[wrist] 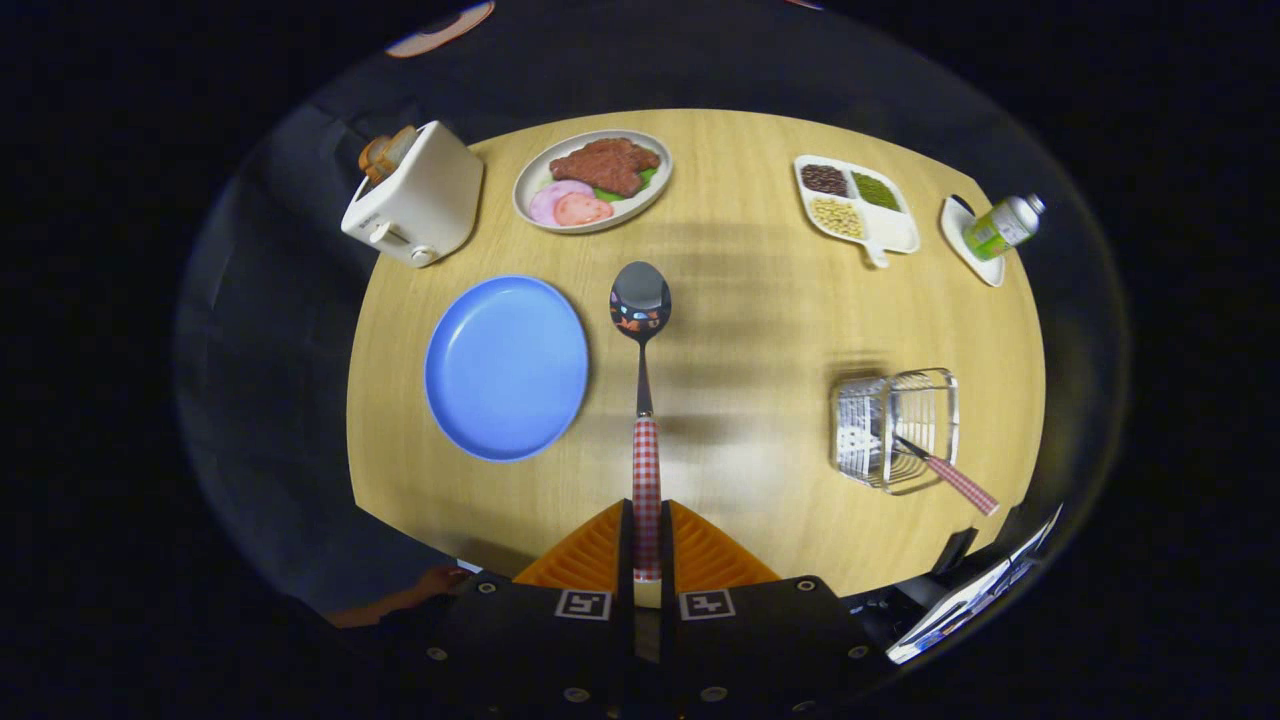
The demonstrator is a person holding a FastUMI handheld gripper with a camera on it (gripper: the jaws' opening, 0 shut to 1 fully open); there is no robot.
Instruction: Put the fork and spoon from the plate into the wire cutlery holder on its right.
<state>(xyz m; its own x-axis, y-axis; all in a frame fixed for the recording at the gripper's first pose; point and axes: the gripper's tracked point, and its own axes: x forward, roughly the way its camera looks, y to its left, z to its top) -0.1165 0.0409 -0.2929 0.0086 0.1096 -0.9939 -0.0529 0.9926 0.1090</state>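
Note:
My gripper (646,545) is shut on the red-checked handle of the spoon (641,330), both fingers pressing on it. The spoon points straight ahead, its shiny bowl held high above the round wooden table (740,330). The blue plate (506,367) lies bare below and left of the spoon. The wire cutlery holder (893,428) stands to the right near the table's front edge. A fork (950,475) with a matching red-checked handle leans in it, handle sticking out toward the front right.
A white toaster (413,196) with bread stands at the far left. A plate of meat and ham slices (592,180) sits beyond the blue plate. At the far right are a divided dish of beans (856,205) and a green can (1003,227) on a saucer.

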